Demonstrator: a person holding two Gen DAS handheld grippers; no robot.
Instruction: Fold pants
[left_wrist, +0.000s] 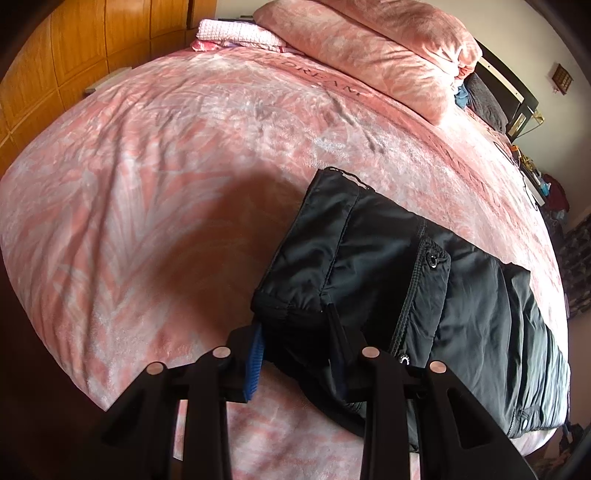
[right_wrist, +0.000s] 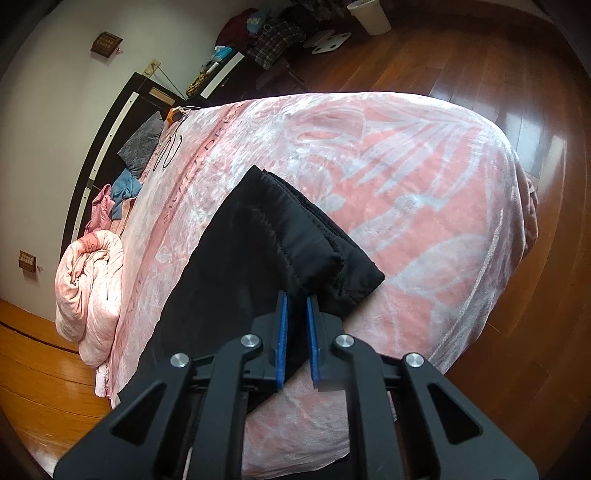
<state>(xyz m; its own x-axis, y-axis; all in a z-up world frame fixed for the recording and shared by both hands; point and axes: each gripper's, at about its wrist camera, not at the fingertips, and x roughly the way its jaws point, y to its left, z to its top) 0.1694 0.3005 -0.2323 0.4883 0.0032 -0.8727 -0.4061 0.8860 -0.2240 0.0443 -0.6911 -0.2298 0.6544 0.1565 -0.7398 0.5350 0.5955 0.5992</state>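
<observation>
- Nearest, left gripper: blue pads set apart around a thick folded end of the black pants; whether really pinching, cannot tell, since cloth hides the right pad.
- Right gripper: pads narrowly apart, black cloth running between them, probably clamped.
- Pants lying folded near the front edge of the bed, toward its right corner.
- Risk, as judgement: slippery padded layers may slide apart if only the top one is held; lifting unevenly may open the fold or drag it off the edge.
- Left view alone shows snap button and zipper; right view alone shows wooden floor beyond.
</observation>
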